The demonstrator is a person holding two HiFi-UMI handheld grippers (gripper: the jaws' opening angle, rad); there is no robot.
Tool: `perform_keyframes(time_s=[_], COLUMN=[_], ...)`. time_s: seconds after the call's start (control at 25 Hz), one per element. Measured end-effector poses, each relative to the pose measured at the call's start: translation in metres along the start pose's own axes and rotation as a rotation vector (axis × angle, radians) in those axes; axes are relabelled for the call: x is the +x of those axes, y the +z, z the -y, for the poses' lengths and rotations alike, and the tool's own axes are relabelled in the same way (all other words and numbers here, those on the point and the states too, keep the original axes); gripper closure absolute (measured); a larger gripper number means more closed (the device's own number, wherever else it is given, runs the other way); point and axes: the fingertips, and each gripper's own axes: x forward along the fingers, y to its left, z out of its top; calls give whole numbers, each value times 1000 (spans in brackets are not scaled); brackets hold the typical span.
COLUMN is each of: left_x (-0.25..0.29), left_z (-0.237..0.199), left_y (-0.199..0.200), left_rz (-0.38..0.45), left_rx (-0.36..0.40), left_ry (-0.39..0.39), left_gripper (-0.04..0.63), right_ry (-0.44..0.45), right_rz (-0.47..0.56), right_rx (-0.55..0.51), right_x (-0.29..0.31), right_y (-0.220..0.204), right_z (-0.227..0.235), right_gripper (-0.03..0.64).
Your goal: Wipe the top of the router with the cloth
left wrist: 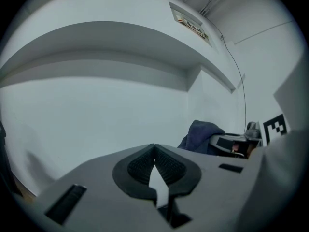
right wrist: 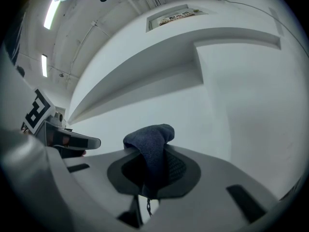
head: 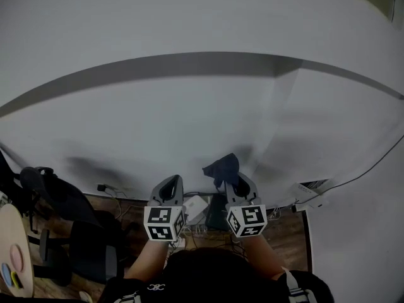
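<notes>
My right gripper is shut on a dark blue cloth, which bunches above the jaw tips and hangs down between them. My left gripper is shut with nothing in it, its ribbed pads meeting at the tip. Both are held up side by side close to a white wall. In the left gripper view the cloth shows to the right. A small white box with cables, possibly the router, lies below between the two grippers.
A black office chair stands at the left beside a round table edge. A white power strip lies at the right, and a thin cable runs up the wall. Wooden floor shows below.
</notes>
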Motion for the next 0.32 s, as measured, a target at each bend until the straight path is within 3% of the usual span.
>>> perform_keyframes(time_s=[0.32], left_x=[6], left_z=[-12], left_y=[0], left_rz=[6], left_rx=[-7], left_ry=[-14], left_gripper=[594], right_ry=[-19], right_rz=[12], right_rx=[-14], right_x=[9], right_y=[1], right_z=[-6], right_gripper=[589])
